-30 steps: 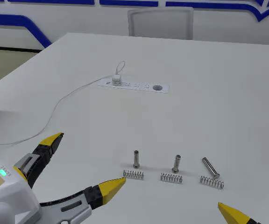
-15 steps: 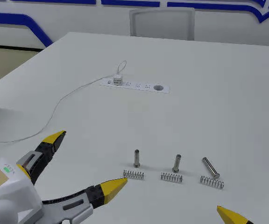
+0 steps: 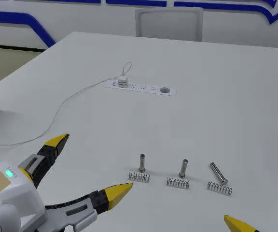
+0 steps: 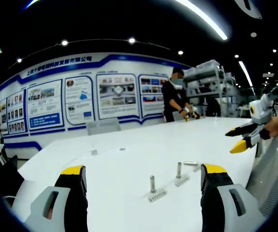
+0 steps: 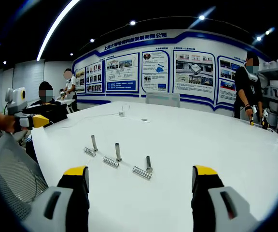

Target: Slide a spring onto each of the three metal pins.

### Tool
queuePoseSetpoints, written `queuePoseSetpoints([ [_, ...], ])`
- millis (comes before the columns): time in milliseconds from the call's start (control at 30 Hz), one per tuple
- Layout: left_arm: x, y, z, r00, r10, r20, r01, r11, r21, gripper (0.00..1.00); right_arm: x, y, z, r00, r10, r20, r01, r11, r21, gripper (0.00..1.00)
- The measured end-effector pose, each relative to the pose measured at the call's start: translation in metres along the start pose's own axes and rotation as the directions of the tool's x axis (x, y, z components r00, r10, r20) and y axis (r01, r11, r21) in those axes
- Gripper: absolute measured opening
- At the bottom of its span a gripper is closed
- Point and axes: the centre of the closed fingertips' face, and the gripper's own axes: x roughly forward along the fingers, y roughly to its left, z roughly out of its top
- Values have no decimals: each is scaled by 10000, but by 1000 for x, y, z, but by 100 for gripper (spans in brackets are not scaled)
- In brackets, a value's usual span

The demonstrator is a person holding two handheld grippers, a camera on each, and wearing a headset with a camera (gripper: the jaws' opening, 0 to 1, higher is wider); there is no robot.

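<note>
the left claw [image 3: 90, 164] hangs wide open and empty low over the white tabletop [image 3: 211, 116], and the right claw [image 5: 140, 170] is spread just as wide with nothing in it; between the two, a little ahead of their tips, sits a row of three short silver metal pins, each with a small coiled wire spring on the claws' side of it. the near pin [image 3: 142, 163], closest to the left claw's inner jaw tip, stands upright on its head with the near spring [image 3: 139, 177] lying just beside its base; the middle pin [image 3: 183, 168] stands likewise behind the middle spring [image 3: 178, 182]; the far pin [image 3: 217, 173], closest to the right claw, appears to lie on its side just behind the far spring [image 3: 219, 188]. no spring is on a pin yet, so this looks like the reach for the first pair. to do it well i would narrow one claw before closing in, take a spring lightly across its coils near one end so it isn't crushed and its bore is free, steady the pin near its head with the other claw, then line up bore and shaft and slide. the springs look light and would likely roll if nudged, and an upright pin could topple from a brush. well beyond both claws a white power strip [image 3: 141, 88] and its thin white cable [image 3: 64, 104] lie out of the way
</note>
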Motion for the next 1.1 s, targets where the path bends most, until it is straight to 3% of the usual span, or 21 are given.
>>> queuePoseSetpoints([
  [700, -1, 5, -3, 9998, 157, -88, -160, 9996, -248, 100, 2, 0, -8, 9996, -45, -291, 46, 10000, 39, 82],
  [1100, 0, 3, -9, 9993, 75, -357, -82, 9997, -210, 100, 1, 2, -11, 9988, 48, -495, -59, 9998, -208, 77],
])
